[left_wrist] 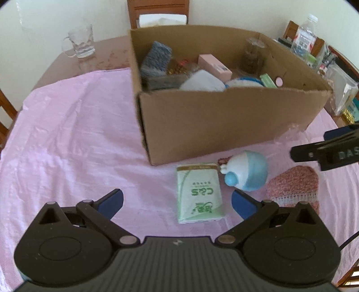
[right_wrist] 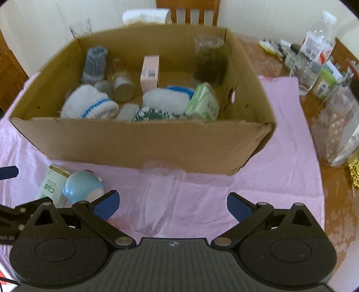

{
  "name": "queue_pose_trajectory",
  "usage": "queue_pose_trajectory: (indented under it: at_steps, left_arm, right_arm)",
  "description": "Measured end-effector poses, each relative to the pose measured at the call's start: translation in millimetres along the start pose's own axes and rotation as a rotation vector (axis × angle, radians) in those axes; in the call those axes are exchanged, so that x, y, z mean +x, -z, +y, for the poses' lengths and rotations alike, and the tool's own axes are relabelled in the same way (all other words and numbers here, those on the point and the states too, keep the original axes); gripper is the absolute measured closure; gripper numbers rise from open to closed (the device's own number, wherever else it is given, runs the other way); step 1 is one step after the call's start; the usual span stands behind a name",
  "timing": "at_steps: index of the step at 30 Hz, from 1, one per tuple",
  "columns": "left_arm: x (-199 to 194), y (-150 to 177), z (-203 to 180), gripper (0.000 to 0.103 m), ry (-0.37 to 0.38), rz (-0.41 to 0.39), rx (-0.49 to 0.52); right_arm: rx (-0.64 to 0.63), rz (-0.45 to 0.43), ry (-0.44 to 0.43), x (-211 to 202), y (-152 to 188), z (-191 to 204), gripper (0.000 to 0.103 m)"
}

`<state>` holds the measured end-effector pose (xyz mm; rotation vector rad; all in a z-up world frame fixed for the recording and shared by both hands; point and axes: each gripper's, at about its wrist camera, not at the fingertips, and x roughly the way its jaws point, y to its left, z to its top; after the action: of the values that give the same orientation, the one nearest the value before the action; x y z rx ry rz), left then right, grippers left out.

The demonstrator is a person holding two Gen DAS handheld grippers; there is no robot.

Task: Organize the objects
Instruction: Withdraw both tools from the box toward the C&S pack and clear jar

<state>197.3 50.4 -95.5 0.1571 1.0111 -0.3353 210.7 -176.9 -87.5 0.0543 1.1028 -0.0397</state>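
An open cardboard box (left_wrist: 224, 121) (right_wrist: 143, 143) stands on the pink cloth and holds socks, a pink carton, a dark jar and a green pack. In front of it lie a green tissue pack (left_wrist: 198, 193) (right_wrist: 50, 186), a blue-and-white round toy (left_wrist: 245, 174) (right_wrist: 82, 188) and a pink knitted piece (left_wrist: 294, 186). My left gripper (left_wrist: 177, 202) is open, with the tissue pack just ahead between its fingers. A clear glass (right_wrist: 157, 197) lies on its side on the cloth, and my right gripper (right_wrist: 172, 205) is open around its near end without touching it.
A glass mug (left_wrist: 79, 42) stands on the bare brown table at the far left. A water bottle (right_wrist: 314, 49), packets and clear containers (right_wrist: 336, 125) crowd the table's right side. Wooden chairs (right_wrist: 193, 11) stand behind the box. Bare pink cloth (left_wrist: 67, 134) spreads to the left.
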Motion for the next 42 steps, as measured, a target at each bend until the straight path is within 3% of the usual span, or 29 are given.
queue_pose_trajectory:
  at_steps: [11, 18, 29, 34, 39, 42]
  left_arm:
    - [12.9, 10.5, 11.5, 0.001, -0.034, 0.053, -0.011]
    - [13.3, 13.4, 25.2, 0.001, -0.079, 0.072, 0.009]
    - [16.9, 14.3, 40.3, 0.001, -0.133, 0.087, 0.025]
    - [20.9, 9.8, 50.6, 0.001, -0.174, 0.087, -0.039]
    - [16.3, 10.2, 43.4, 0.001, -0.079, 0.088, -0.068]
    - [16.1, 7.5, 34.3, 0.001, -0.030, 0.079, -0.075]
  right_arm:
    - [-0.027, 0.074, 0.047, 2.9, 14.9, -23.1, 0.000]
    - [-0.043, 0.122, 0.026, -4.3, 31.9, -42.0, 0.000]
    - [-0.024, 0.113, 0.062, -16.1, 39.8, -66.8, 0.000]
    - [0.035, 0.075, 0.132, -22.2, 37.2, -78.1, 0.000]
    - [0.101, 0.089, -0.023, -17.8, 36.0, -73.9, 0.000]
    - [0.127, 0.104, -0.049, -8.5, 33.6, -65.1, 0.000]
